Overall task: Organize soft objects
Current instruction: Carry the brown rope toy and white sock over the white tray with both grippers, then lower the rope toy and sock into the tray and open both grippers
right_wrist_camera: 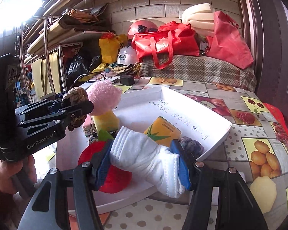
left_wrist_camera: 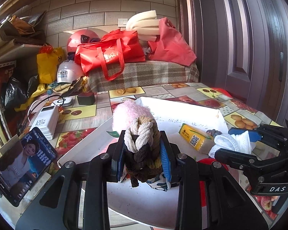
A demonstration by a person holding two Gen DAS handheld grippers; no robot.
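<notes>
My left gripper is shut on a brown and beige knitted bundle, held above the white tray; it also shows in the right wrist view. My right gripper is shut on a white rolled cloth, held over the tray's near right edge; it also shows in the left wrist view. A pink fluffy ball, a yellow pack, a yellow sponge, a grey knitted piece and a red soft piece lie in the tray.
A phone on a stand, a white power bank and a black charger stand left of the tray on the fruit-patterned tablecloth. Red bags, foam and helmets pile up behind. A door is at the right.
</notes>
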